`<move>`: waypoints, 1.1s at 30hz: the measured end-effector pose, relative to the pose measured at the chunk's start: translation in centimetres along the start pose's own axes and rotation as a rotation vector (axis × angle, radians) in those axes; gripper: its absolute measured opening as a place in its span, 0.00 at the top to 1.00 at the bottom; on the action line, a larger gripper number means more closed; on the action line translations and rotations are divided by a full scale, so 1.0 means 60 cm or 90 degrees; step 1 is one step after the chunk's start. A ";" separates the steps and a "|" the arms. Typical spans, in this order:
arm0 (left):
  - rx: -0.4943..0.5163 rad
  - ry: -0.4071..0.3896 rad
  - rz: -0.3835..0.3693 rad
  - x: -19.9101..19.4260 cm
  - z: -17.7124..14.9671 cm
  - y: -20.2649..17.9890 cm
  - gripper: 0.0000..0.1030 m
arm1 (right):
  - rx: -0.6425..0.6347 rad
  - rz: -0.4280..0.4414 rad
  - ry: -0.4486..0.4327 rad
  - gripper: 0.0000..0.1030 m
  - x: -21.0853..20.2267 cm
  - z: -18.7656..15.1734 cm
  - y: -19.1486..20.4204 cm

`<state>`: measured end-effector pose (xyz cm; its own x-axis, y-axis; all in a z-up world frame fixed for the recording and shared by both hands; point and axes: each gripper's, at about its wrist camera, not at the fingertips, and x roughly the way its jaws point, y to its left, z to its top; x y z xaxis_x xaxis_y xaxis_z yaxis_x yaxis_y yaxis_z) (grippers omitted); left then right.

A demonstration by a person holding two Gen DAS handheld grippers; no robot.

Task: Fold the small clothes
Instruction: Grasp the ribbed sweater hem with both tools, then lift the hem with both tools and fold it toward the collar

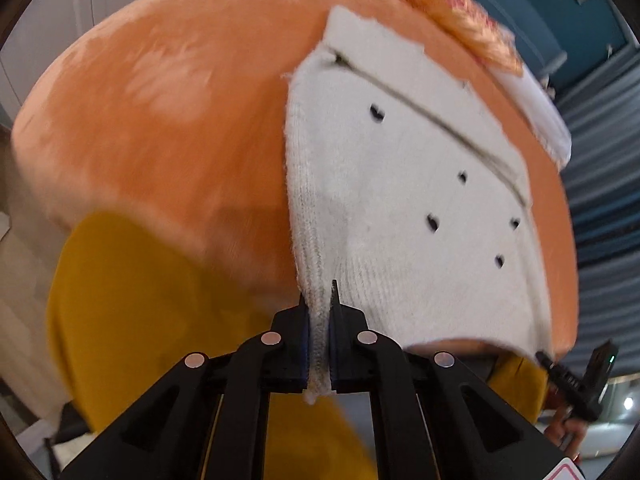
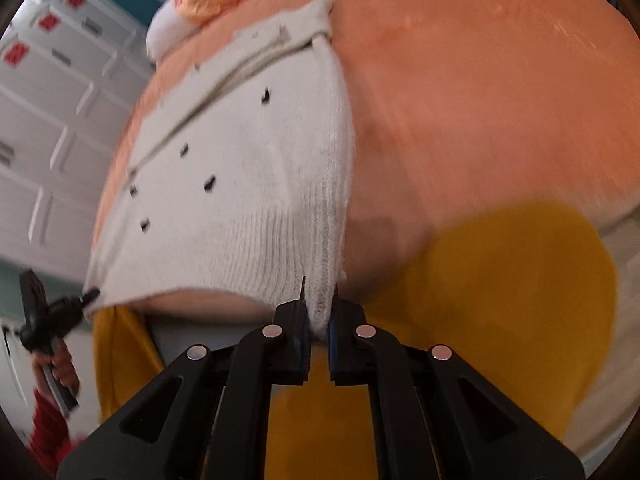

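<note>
Orange surface (image 1: 168, 120) bare beside white knit (image 1: 400, 208); gold bundle (image 1: 448, 12) blocks far edge.

We seem to be in a storage or workroom: stacked white drawer units (image 2: 52, 120) with red labels, teal walls (image 1: 560, 12).

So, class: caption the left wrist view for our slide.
Left tongs pinch the white knit garment's corner over an orange surface.

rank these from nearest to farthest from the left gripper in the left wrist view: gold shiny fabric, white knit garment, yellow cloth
1. white knit garment: its near corner is pinched in the left gripper.
2. yellow cloth: just below and to the left of the fingers, at the near edge of the orange surface.
3. gold shiny fabric: top right, at the far edge beyond the garment.
</note>
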<state>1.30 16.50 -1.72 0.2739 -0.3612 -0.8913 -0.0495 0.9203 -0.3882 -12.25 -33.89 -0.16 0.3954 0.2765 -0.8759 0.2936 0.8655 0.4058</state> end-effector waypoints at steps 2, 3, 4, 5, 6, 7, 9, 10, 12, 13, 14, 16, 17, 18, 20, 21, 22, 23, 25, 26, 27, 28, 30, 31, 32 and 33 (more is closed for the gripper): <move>0.010 0.051 0.015 -0.010 -0.055 0.015 0.96 | -0.012 -0.018 0.039 0.95 -0.022 -0.045 -0.007; 0.009 0.069 0.014 -0.015 -0.072 0.021 0.96 | -0.007 -0.019 0.055 0.95 -0.033 -0.065 -0.011; 0.006 0.089 0.011 -0.020 -0.090 0.027 0.96 | 0.000 -0.017 0.068 0.95 -0.045 -0.084 -0.015; -0.004 0.109 0.002 -0.030 -0.112 0.035 0.96 | 0.003 -0.013 0.077 0.95 -0.055 -0.097 -0.016; -0.013 0.114 -0.005 -0.038 -0.123 0.039 0.96 | 0.002 -0.010 0.085 0.95 -0.067 -0.113 -0.015; -0.018 0.118 -0.008 -0.046 -0.132 0.040 0.96 | 0.002 -0.009 0.093 0.95 -0.081 -0.128 -0.013; -0.020 0.117 -0.004 -0.059 -0.136 0.037 0.96 | 0.012 -0.002 0.097 0.95 -0.093 -0.133 -0.010; -0.021 0.111 -0.002 -0.062 -0.130 0.035 0.96 | 0.012 -0.001 0.096 0.95 -0.097 -0.129 -0.008; -0.035 0.077 -0.015 -0.068 -0.098 0.032 0.96 | 0.004 0.002 0.063 0.95 -0.104 -0.102 -0.006; -0.036 0.054 -0.022 -0.071 -0.079 0.027 0.96 | 0.005 0.005 0.038 0.95 -0.109 -0.084 -0.005; -0.034 0.026 -0.026 -0.075 -0.058 0.023 0.96 | 0.011 0.011 -0.002 0.95 -0.119 -0.055 -0.006; -0.026 -0.046 -0.055 -0.086 -0.001 0.012 0.96 | 0.029 0.037 -0.081 0.95 -0.133 -0.006 -0.003; -0.023 -0.078 -0.064 -0.089 0.025 0.006 0.96 | 0.034 0.052 -0.131 0.95 -0.141 0.024 -0.001; -0.022 -0.124 -0.078 -0.095 0.060 -0.005 0.96 | 0.031 0.061 -0.173 0.95 -0.146 0.047 0.002; -0.024 -0.184 -0.092 -0.099 0.106 -0.015 0.96 | 0.034 0.074 -0.248 0.95 -0.140 0.096 0.026; -0.027 -0.218 -0.096 -0.098 0.136 -0.019 0.96 | 0.040 0.080 -0.270 0.95 -0.133 0.117 0.030; -0.031 -0.239 -0.096 -0.094 0.158 -0.021 0.96 | 0.048 0.084 -0.289 0.95 -0.127 0.133 0.034; -0.038 -0.256 -0.099 -0.083 0.188 -0.027 0.96 | 0.056 0.091 -0.310 0.95 -0.116 0.156 0.038; -0.044 -0.272 -0.094 -0.064 0.229 -0.037 0.96 | 0.081 0.089 -0.328 0.95 -0.092 0.201 0.047; -0.047 -0.277 -0.092 -0.052 0.252 -0.042 0.96 | 0.086 0.091 -0.334 0.95 -0.085 0.216 0.047; -0.049 -0.280 -0.089 -0.039 0.267 -0.047 0.96 | 0.090 0.090 -0.338 0.95 -0.078 0.231 0.046; -0.053 -0.280 -0.086 -0.024 0.287 -0.051 0.96 | 0.095 0.088 -0.342 0.95 -0.067 0.251 0.049; -0.056 -0.278 -0.081 -0.003 0.312 -0.053 0.96 | 0.104 0.085 -0.343 0.95 -0.045 0.286 0.048; -0.059 -0.269 -0.078 0.017 0.332 -0.055 0.96 | 0.107 0.082 -0.343 0.95 -0.037 0.290 0.041; -0.064 -0.261 -0.076 0.023 0.337 -0.049 0.96 | 0.115 0.082 -0.339 0.95 -0.021 0.302 0.041; -0.071 -0.250 -0.077 0.045 0.353 -0.048 0.96 | 0.121 0.082 -0.335 0.95 -0.009 0.312 0.039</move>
<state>22.53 16.07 1.92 0.6286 -0.3615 -0.6886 -0.0913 0.8450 -0.5269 4.51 -39.85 6.16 0.8041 0.0872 -0.5880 0.3469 0.7345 0.5833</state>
